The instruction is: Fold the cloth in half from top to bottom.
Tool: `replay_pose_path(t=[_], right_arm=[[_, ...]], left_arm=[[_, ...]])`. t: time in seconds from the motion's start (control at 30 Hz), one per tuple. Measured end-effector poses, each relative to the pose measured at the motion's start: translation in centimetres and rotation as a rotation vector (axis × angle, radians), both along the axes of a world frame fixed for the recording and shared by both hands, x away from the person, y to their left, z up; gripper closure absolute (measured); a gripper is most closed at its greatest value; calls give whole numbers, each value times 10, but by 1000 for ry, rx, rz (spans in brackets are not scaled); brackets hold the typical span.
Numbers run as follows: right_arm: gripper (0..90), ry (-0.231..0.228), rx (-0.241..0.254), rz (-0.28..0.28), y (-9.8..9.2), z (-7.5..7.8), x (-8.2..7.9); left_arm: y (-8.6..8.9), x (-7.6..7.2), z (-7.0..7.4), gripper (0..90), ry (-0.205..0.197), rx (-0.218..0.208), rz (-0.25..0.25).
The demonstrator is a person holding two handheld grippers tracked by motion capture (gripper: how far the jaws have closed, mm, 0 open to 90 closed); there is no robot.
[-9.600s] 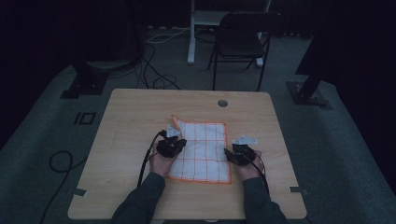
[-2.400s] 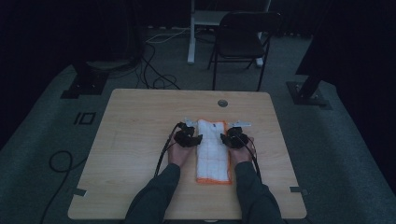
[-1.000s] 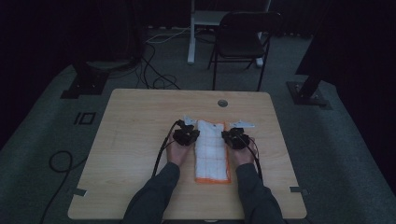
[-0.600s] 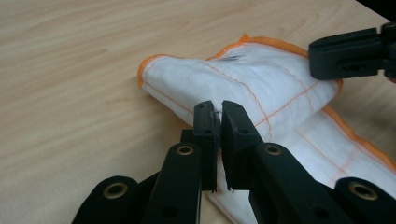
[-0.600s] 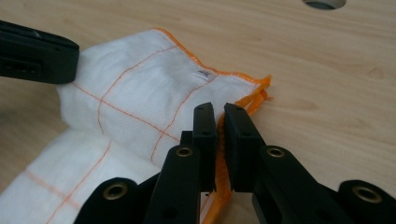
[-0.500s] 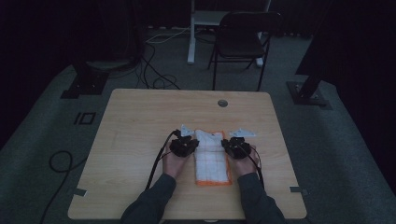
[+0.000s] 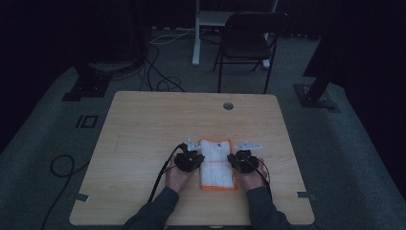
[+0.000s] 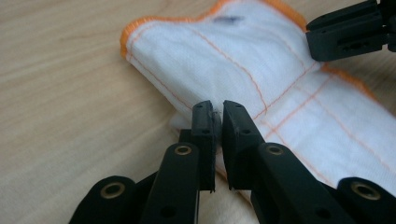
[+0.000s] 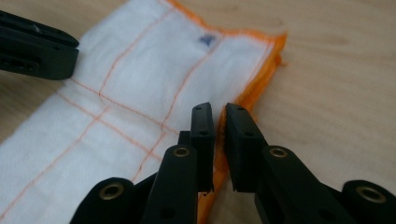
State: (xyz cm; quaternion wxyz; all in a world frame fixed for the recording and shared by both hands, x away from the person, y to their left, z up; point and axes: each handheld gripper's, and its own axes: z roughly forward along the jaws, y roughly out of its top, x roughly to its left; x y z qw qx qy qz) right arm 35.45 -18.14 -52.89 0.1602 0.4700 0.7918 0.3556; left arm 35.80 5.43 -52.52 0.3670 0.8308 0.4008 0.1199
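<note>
Left claw point(image 8: 215, 109), nearest in the left gripper view: its jaws have just been parting and stand almost together, a slim gap between them, nipping a pinch of the folded white cotton cloth with orange stitched grid and orange hem point(image 8: 261, 70) at the cloth's long edge. Risk: the loosened nip is likely to let the top layer slide, so that the fold springs apart or skews.

Right claw point(image 9: 217, 112), in the right gripper view: its jaws have likewise been parting and are nearly together, with the orange hem lying between them; whether the pads press it cannot be told with certainty, though it appears lightly caught. Risk: should one claw let go ahead of the other, the cloth is apt to drag askew.

Beyond both tips the cloth lies flat on the pale wooden table point(image 7: 143, 124), a narrow layered strip reaching away from the claws, slightly rumpled at its far end. In the high view it sits between the left claw point(image 7: 193, 145) and right claw point(image 7: 250, 145), touching both.
</note>
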Motion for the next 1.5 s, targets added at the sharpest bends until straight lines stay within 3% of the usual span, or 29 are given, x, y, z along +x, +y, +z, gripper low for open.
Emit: replay_pose_path(t=[0.2, 0.5, 0.6, 0.67, 0.77, 1.03, 1.3, 1.5], right_arm=[[818, -10, -6, 4, 2, -5, 3], [817, -34, -5, -3, 5, -8, 14], [761, -29, -5, -13, 4, -6, 16], [681, -34, -3, -31, 2, -4, 16], [637, -48, 19, -57, -3, 0, 16], [632, -84, 47, -110, -10, 9, 27], [635, -65, 44, -127, -4, 7, 41], [632, -48, 44, -137, 0, 4, 51]], left_arm=[[0, 5, -4, 839, -6, 2, -7], [1, 24, -4, 834, -13, 10, 15], [2, 25, -2, 747, -16, 15, 35], [6, 26, 0, 702, -17, -1, 37], [10, 27, 4, 659, -28, -25, 50], [11, 36, 15, 633, -64, -55, 76], [10, 52, 20, 620, -75, -77, 108], [7, 61, 18, 607, -69, -70, 118]])
